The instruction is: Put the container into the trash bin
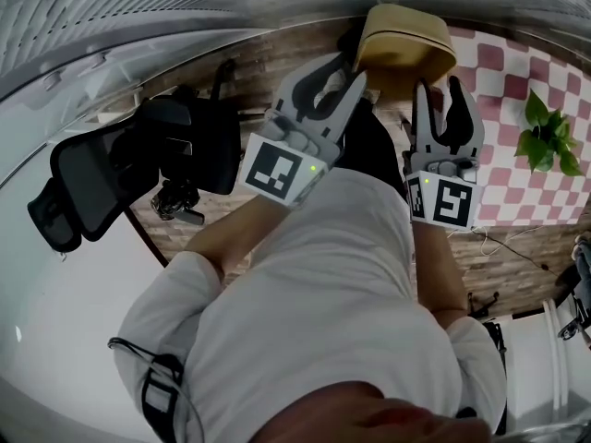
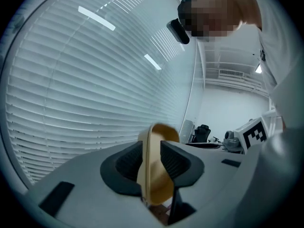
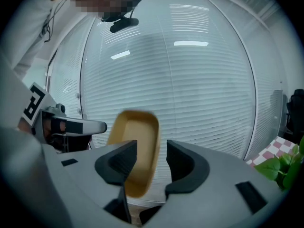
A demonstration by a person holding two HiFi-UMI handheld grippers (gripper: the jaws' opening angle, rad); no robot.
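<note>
You have one tan container (image 1: 406,49) and two sets of tongs in view. The left tongs (image 1: 340,72) stand slightly parted with its rim between the pads, and the right tongs (image 1: 437,89) stand wide apart, gripping nothing. The container is at the tips of both tongs, blurred in both gripper views, its lower end hidden behind the pads.

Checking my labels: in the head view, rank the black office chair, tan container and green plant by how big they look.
1. black office chair
2. tan container
3. green plant
The container looks nearer the camera, so its lead over the plant may be apparent only.
</note>
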